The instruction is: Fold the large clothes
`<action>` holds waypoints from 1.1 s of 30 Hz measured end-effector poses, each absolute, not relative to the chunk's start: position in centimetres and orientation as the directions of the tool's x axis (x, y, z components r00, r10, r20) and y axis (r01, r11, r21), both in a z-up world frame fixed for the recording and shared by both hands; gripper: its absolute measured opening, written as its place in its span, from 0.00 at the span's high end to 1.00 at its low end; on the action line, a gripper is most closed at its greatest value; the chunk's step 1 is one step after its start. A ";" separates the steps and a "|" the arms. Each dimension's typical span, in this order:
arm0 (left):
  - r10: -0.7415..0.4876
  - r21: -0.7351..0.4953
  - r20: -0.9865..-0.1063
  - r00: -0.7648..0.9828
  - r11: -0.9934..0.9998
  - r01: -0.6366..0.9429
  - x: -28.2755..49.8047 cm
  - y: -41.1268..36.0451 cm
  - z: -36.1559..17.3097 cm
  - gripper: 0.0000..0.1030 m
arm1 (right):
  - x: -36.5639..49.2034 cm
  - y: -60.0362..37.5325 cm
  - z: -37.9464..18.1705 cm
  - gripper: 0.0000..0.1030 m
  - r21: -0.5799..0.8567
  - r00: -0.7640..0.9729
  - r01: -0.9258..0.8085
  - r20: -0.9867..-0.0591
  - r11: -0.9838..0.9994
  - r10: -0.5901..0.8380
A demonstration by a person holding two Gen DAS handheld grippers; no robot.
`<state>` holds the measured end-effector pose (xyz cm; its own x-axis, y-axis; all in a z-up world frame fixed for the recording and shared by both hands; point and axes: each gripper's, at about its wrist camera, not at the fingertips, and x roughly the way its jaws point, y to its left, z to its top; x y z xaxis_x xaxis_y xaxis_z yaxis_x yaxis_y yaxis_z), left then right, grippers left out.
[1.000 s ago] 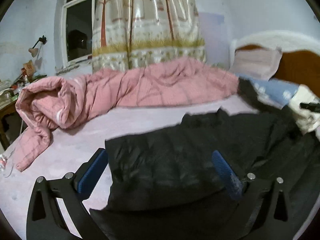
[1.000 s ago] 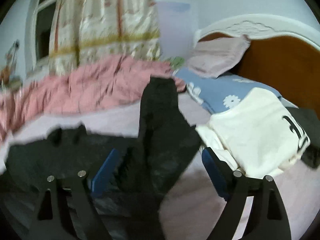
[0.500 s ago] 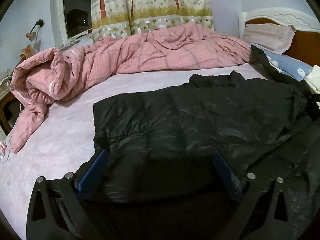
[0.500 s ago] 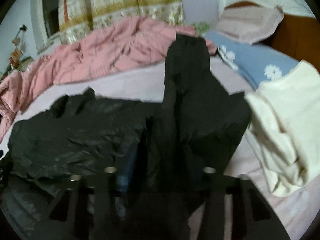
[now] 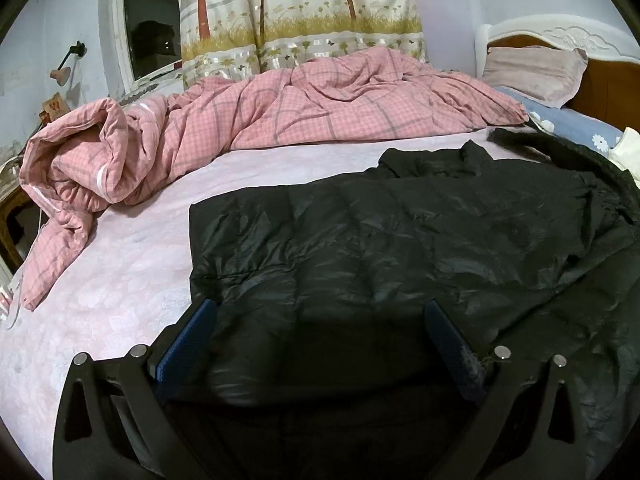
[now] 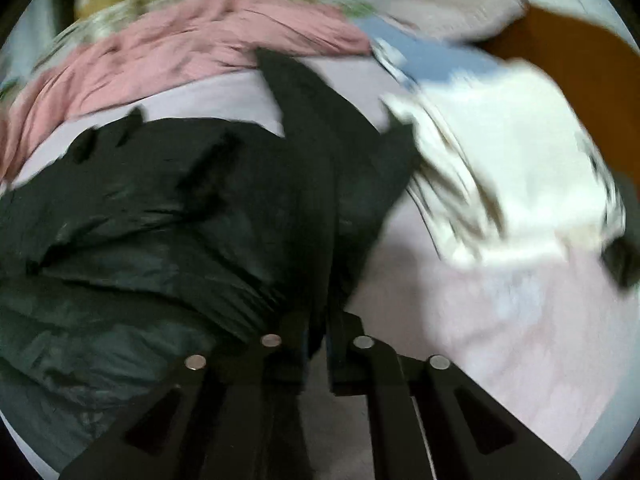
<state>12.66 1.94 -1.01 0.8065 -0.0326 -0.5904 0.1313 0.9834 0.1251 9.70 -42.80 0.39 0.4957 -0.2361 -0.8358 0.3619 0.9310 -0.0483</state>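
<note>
A black puffer jacket (image 5: 400, 240) lies spread on the pale pink bed sheet (image 5: 120, 280). My left gripper (image 5: 319, 306) is open wide just above the jacket's near hem, and its blue pads (image 5: 188, 344) flank the fabric without pressing it. In the blurred right wrist view the jacket (image 6: 160, 200) fills the left side. Its sleeve (image 6: 320, 120) runs up and away from my right gripper (image 6: 322, 320). That gripper's jaws stand close together with black fabric pinched between them, and they are opening.
A rumpled pink checked quilt (image 5: 320, 104) lies along the far side of the bed. A pink pillow (image 5: 536, 72) and a blue flowered one (image 5: 572, 128) sit by the headboard (image 5: 608, 80). A cream garment (image 6: 500, 160) lies right of the sleeve.
My left gripper sank toward the jacket, tilted down, then stayed still. My right gripper went from wide open to nearly closed around the black sleeve and dipped down; its view is now smeared.
</note>
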 end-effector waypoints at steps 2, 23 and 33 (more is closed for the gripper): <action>-0.025 0.133 -0.592 0.806 0.983 0.128 12.7 1.8 -1.1 0.00 | 9.9 -42.4 1.8 0.49 -0.122 0.516 0.437 -0.777 0.891 -0.360; -0.112 0.015 -0.683 0.722 0.986 0.167 14.7 2.7 -2.6 0.06 | 27.3 -40.5 1.7 0.98 -0.173 0.533 0.234 -0.800 0.957 -0.275; -0.106 0.023 -0.615 0.781 0.988 0.152 13.4 3.2 -1.5 0.06 | 14.4 -33.9 8.2 0.98 -0.030 0.765 0.090 -0.637 0.995 -0.088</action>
<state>13.39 3.17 -1.53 0.7811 -0.1057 -0.6154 0.1518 0.9881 0.0230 14.45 -33.94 8.17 0.7654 -0.0885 -0.6374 0.0898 0.9955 -0.0304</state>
